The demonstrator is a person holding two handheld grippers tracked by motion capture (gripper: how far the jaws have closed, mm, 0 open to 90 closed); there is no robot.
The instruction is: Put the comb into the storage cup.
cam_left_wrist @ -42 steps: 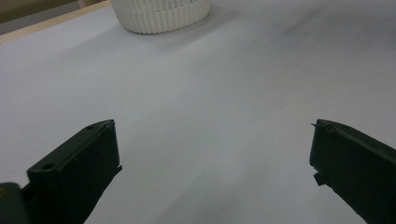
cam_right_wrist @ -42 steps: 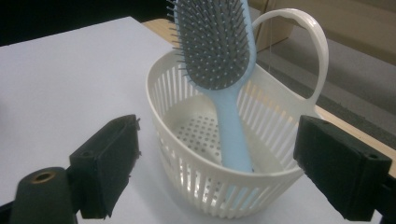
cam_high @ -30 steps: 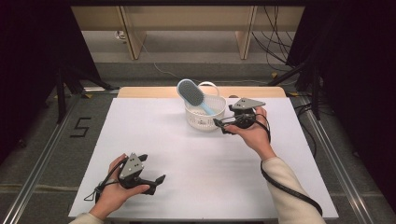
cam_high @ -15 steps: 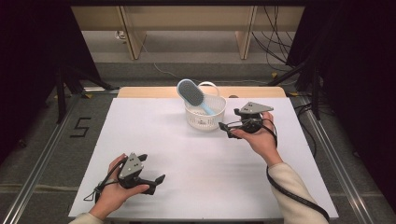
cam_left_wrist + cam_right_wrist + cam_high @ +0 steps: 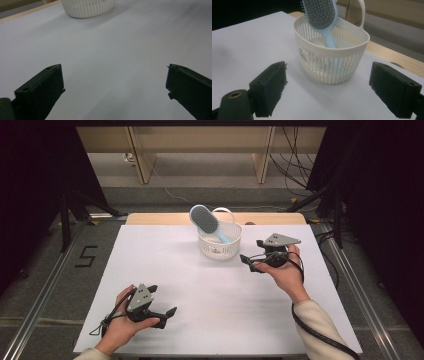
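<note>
Two grippers showed in the high view: the left gripper (image 5: 162, 307) lay low at lower left, the right gripper (image 5: 251, 262) right of centre, just beside the white basket (image 5: 220, 247) holding a blue hairbrush (image 5: 205, 219) at upper centre. Left gripper view: jaws wide over bare table (image 5: 112, 62). Right gripper view: jaws wide, empty, basket (image 5: 332, 65) between them farther off.

Counting what's sitting out here: one white basket (image 5: 220, 245), one light-blue hairbrush (image 5: 206, 220) standing in it, one white table (image 5: 200, 290) carrying it all. Two grippers are showing, the left gripper (image 5: 162, 307) and the right gripper (image 5: 250, 262), each in one hand.
</note>
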